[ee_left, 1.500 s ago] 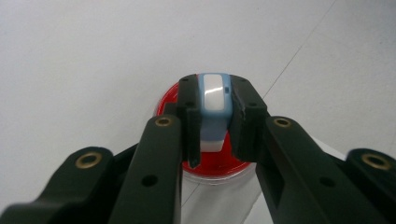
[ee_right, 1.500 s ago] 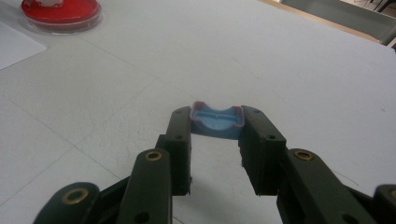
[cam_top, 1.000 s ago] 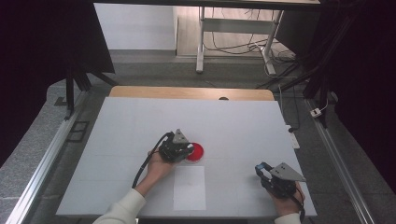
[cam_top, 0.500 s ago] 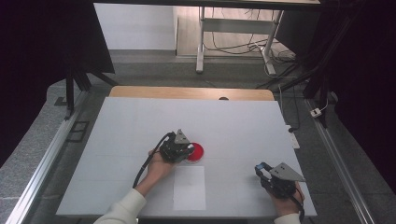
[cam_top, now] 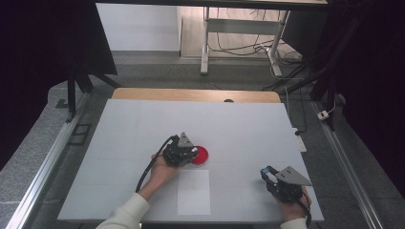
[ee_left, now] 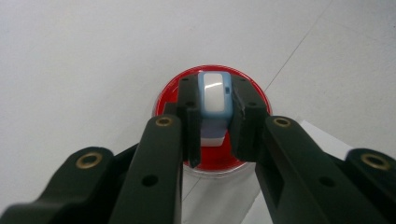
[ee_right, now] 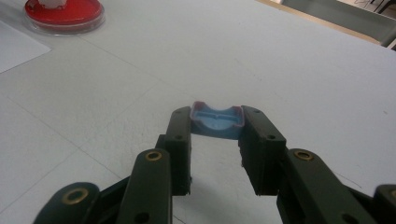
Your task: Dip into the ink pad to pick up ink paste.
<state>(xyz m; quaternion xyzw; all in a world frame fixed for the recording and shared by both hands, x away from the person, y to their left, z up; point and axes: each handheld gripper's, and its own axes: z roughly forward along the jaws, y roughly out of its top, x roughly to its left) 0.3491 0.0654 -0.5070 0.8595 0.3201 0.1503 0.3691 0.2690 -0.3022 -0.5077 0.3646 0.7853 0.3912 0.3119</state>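
Even overhead light is brightening the white table (cam_top: 143, 124) in the high view; surroundings are falling into deep darkness; a glare spot is showing on the blue-rimmed white piece (ee_left: 215, 93); near jaws are appearing soft; shadows are staying faint.

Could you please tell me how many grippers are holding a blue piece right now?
2: the left gripper holds one over the red dish; the right gripper holds another above the table.
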